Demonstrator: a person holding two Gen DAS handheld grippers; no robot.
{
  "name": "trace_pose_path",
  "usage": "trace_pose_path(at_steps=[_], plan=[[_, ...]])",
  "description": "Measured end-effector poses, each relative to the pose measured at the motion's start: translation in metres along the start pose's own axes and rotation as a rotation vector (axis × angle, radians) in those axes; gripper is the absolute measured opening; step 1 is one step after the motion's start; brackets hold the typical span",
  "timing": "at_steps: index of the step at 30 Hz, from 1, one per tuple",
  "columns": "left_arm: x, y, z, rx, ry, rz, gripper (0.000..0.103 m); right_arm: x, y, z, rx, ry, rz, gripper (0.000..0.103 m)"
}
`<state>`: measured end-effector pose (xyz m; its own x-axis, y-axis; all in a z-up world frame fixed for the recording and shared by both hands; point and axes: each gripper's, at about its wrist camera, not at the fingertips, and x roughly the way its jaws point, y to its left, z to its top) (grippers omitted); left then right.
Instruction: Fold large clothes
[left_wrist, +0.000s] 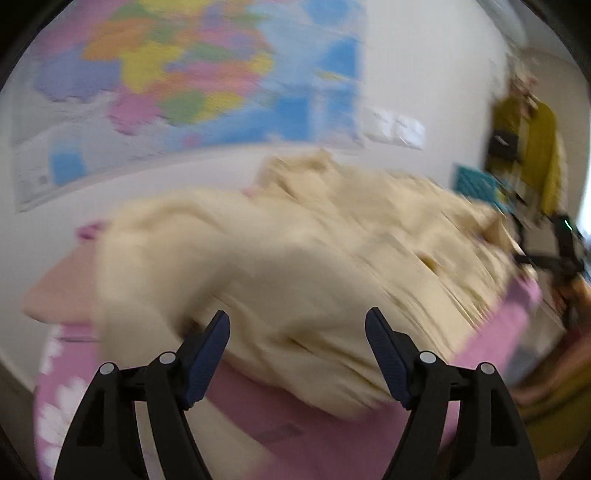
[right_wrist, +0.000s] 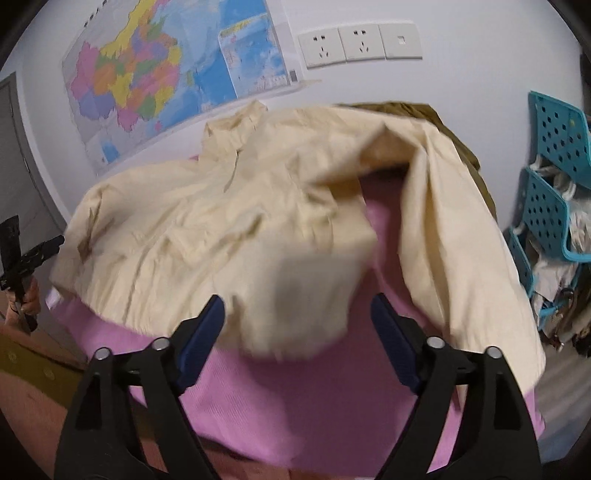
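Now, with each hand-held gripper gaping and empty, pinch the cream jacket's hem and fold evenly.

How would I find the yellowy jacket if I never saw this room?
Look under the big colourful map on the white wall, where a pink sheet covers the surface. The cream jacket lies crumpled on top of it. It is the only pale, buttery cloth there; the olive-brown garment behind it is much darker.
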<state>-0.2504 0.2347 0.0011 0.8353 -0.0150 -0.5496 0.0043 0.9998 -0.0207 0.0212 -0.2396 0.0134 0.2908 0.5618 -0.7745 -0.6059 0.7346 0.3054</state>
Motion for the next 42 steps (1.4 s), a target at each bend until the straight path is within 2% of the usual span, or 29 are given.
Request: trace_pose_path(at_steps=[3,5,7,10,12,14,15,16,17,18,19,20,22,25,27,29,30,33,34,35,36,37,38,39,40,41,42], plan=[[0.015,-0.034,-0.026,0.069,0.096,-0.076,0.073,0.003,0.007,-0.017,-0.061,0.028,-0.022,0.087],[0.021,-0.043,-0.038,0.082,0.142,-0.092,0.073,0.009,0.013,-0.024,-0.110,0.031,-0.056,0.088],[0.029,-0.049,-0.048,0.115,0.169,-0.073,0.080,0.020,0.016,-0.026,-0.137,0.033,-0.095,0.087],[0.047,-0.055,-0.060,0.127,0.213,-0.055,0.081,0.037,0.016,-0.021,-0.131,0.030,-0.094,0.084],[0.060,-0.057,-0.059,0.111,0.206,-0.010,0.081,0.046,0.015,-0.016,-0.112,0.024,-0.066,0.073],[0.072,-0.048,-0.054,0.053,0.203,0.043,0.080,0.051,0.015,-0.010,-0.075,0.020,-0.016,0.055],[0.075,-0.042,-0.049,0.002,0.178,0.040,0.080,0.053,0.016,-0.007,-0.053,0.016,0.010,0.054],[0.074,-0.037,-0.046,-0.042,0.154,0.021,0.077,0.053,0.017,-0.004,-0.038,0.008,0.037,0.043],[0.074,-0.030,-0.042,-0.096,0.128,0.007,0.070,0.052,0.018,-0.001,-0.017,-0.003,0.081,0.022],[0.075,-0.023,-0.038,-0.146,0.111,-0.010,0.054,0.047,0.019,0.003,0.016,-0.016,0.148,0.014],[0.074,-0.014,-0.033,-0.211,0.105,-0.025,0.024,0.040,0.023,0.006,0.022,-0.036,0.171,0.010],[0.073,-0.009,-0.031,-0.241,0.100,-0.020,0.015,0.033,0.027,0.010,0.027,-0.053,0.189,0.007],[0.057,0.007,-0.018,-0.309,0.067,-0.052,0.010,0.005,0.032,0.020,0.050,-0.114,0.277,0.006],[0.016,0.011,0.003,-0.300,0.005,-0.022,0.008,-0.042,0.043,0.034,0.040,-0.199,0.332,0.006],[-0.005,0.010,0.014,-0.270,0.009,-0.008,0.008,-0.065,0.044,0.034,0.028,-0.217,0.351,0.005],[-0.017,0.009,0.014,-0.247,0.036,0.000,0.008,-0.074,0.042,0.027,-0.001,-0.193,0.316,0.005],[-0.017,0.008,0.013,-0.239,0.057,0.001,0.008,-0.072,0.038,0.021,0.003,-0.160,0.301,0.005],[-0.003,0.003,-0.009,-0.188,0.189,0.008,0.014,-0.039,0.029,-0.008,0.012,0.047,0.211,0.008],[0.007,-0.001,-0.019,-0.157,0.243,0.028,0.020,-0.027,0.027,-0.017,0.001,0.127,0.183,0.018],[0.015,-0.006,-0.027,-0.122,0.279,0.054,0.023,-0.016,0.029,-0.027,-0.037,0.213,0.135,0.031],[0.020,-0.012,-0.031,-0.083,0.294,0.071,0.026,-0.011,0.031,-0.031,-0.069,0.256,0.079,0.036],[0.021,-0.020,-0.036,0.003,0.264,0.117,0.026,-0.012,0.033,-0.033,-0.085,0.273,0.060,0.040],[0.015,-0.024,-0.037,0.062,0.215,0.130,0.027,-0.017,0.034,-0.030,-0.108,0.278,0.063,0.040],[0.003,-0.022,-0.037,0.096,0.148,0.096,0.034,-0.031,0.037,-0.023,-0.141,0.253,0.086,0.042],[-0.006,-0.017,-0.035,0.096,0.108,0.048,0.041,-0.044,0.039,-0.016,-0.169,0.223,0.090,0.049],[-0.017,-0.011,-0.033,0.084,0.071,-0.005,0.044,-0.054,0.041,-0.006,-0.196,0.191,0.091,0.059],[-0.029,-0.003,-0.030,0.067,0.034,-0.045,0.048,-0.066,0.042,0.003,-0.219,0.149,0.095,0.061]])
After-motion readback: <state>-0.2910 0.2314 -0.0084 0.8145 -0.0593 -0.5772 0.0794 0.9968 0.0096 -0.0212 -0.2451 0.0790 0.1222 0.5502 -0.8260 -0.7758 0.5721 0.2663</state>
